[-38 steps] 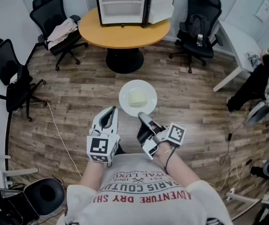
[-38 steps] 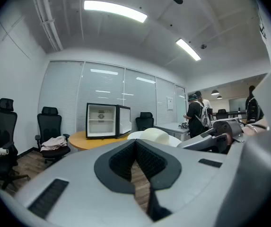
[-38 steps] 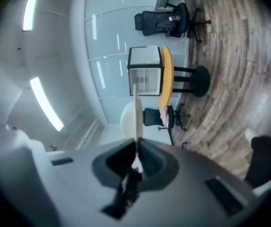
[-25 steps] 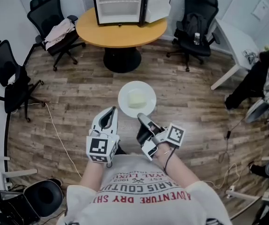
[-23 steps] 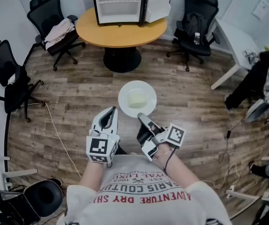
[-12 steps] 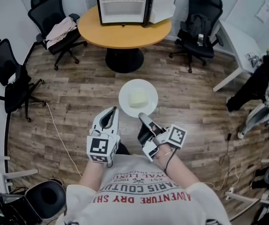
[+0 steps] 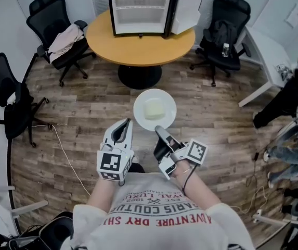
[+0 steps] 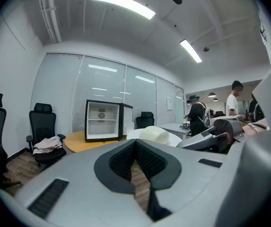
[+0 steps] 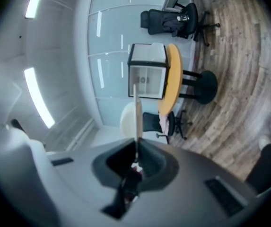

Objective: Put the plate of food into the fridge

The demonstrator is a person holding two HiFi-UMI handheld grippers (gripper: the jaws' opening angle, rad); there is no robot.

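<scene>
Worryingly, our right tool (image 7: 159,130) pinches only the near rim of the round white plate (image 7: 141,113), our left tool (image 7: 121,125) clenched empty; any tilt could spill its pale food block (image 7: 153,109).

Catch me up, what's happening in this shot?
A person holds a two-jaw gripper in each hand. The right gripper is shut on the near rim of a white plate carrying a pale block of food, held out above the wood floor. The left gripper is shut and empty beside it. The fridge stands open on the round table ahead; the plate isn't in it yet.
</scene>
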